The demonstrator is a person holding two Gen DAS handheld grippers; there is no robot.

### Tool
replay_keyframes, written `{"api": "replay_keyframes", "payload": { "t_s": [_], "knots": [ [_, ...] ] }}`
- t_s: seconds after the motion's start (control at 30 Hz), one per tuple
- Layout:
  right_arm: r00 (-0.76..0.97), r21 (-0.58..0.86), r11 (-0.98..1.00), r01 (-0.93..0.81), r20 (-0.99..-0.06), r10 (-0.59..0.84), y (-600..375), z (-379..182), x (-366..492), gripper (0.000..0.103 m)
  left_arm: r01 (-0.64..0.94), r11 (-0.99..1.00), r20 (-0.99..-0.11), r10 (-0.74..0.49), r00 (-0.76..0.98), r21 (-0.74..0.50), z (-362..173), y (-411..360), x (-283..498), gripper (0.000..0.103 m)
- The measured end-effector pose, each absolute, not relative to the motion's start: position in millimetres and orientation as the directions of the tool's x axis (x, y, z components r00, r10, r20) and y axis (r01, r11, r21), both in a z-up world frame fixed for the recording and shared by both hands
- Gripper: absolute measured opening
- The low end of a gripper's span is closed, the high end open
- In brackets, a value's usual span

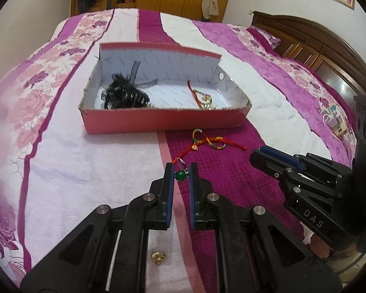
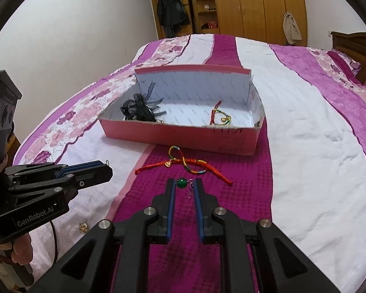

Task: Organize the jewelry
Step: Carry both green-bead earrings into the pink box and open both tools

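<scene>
A red cardboard box (image 1: pixel 158 122) (image 2: pixel 183 135) sits on the bed, holding a black ribbon hair piece (image 1: pixel 127 92) (image 2: pixel 139 108) and a coloured cord bracelet (image 1: pixel 202 96) (image 2: pixel 219 117). Another coloured cord bracelet with a gold charm (image 1: pixel 207 142) (image 2: pixel 188 164) lies in front of the box. In each wrist view a green bead earring (image 1: pixel 180 175) (image 2: pixel 181 182) sits between the fingertips of a narrowly open gripper. My left gripper (image 1: pixel 180 171) (image 2: pixel 105 168) and right gripper (image 2: pixel 184 184) (image 1: pixel 258 152) look nearly shut from the side. A gold ring (image 1: pixel 158 256) (image 2: pixel 83 227) lies near me.
The bed has a purple, white and pink floral quilt (image 1: pixel 61 158) (image 2: pixel 305 146). A wooden headboard (image 1: pixel 317 48) is at the right. A wooden wardrobe (image 2: pixel 256 5) stands behind the bed. A small card packet (image 1: pixel 334 119) lies on the quilt at the right.
</scene>
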State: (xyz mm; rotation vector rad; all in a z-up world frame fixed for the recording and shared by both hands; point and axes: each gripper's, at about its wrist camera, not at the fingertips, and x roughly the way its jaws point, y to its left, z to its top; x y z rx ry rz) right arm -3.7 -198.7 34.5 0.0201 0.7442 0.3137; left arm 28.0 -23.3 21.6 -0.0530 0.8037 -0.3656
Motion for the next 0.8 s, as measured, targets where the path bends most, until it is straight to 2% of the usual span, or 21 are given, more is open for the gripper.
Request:
{"api": "replay_keyframes", "payload": {
  "t_s": [0.8],
  "knots": [
    [0.777,0.113,0.963,-0.246,-0.571,0.266,-202,59,10,0.016,0.264,0.95,-0.571,-0.312,0.76,-0.168,45,-20,47,0.003]
  ]
}}
